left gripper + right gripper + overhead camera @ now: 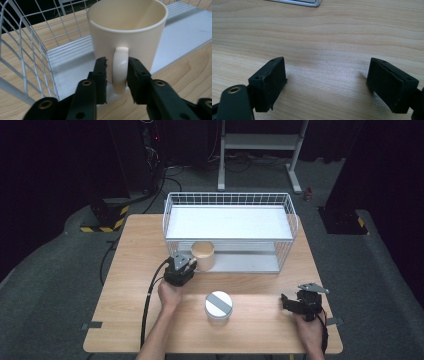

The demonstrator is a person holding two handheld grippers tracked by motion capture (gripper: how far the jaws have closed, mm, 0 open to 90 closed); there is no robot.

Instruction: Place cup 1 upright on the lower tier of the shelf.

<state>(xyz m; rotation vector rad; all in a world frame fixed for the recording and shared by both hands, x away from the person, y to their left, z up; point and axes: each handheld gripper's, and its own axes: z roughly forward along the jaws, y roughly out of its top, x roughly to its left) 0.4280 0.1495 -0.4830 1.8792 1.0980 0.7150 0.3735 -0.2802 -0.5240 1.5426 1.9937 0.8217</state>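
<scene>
Left hand-held gripper point(117, 75) clamps the mug's handle point(120, 70).

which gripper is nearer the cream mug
Left. The left gripper has its jaws around the handle of the cream mug at the wire rack's lower shelf; the right gripper sits open near the table's right front corner.

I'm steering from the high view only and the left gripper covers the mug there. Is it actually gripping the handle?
Observer: Yes. In the left gripper view the left gripper has a jaw on each side of the cream mug's handle.
Operator: Where does the mug stand?
Observer: On the grey bottom shelf of the wire rack, near its front edge.
Operator: And the right gripper?
Observer: The right gripper has its jaws wide apart over bare wooden table, nothing between them.
</scene>
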